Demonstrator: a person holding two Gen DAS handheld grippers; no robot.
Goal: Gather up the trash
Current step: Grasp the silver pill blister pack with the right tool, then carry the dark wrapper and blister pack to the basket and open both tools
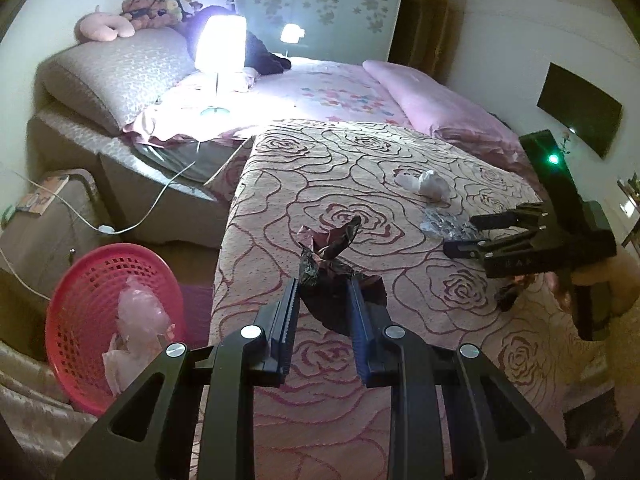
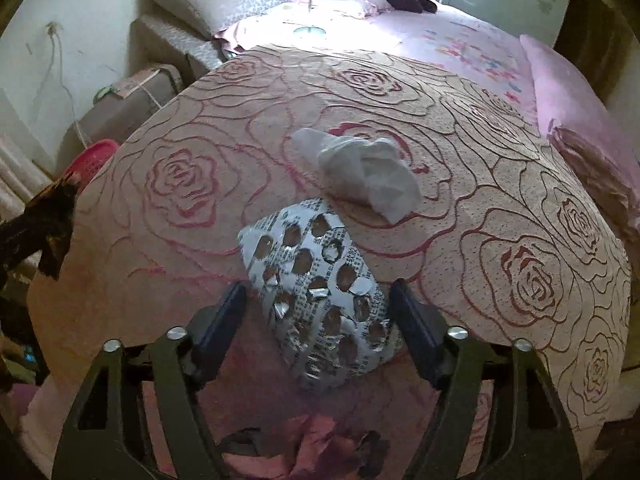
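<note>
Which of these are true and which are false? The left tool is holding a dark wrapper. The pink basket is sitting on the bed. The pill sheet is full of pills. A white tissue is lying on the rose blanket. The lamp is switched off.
1. The left tool is holding a dark crumpled wrapper. True.
2. The pink basket sits on the bed. False: it is down beside the bed, with some pale trash already in it.
3. The pill blister sheet is full. False: its pockets are torn open, and it lies between the right tool's fingers.
4. A white tissue lies on the rose blanket. True.
5. The lamp is off. False: it glows brightly.
</note>
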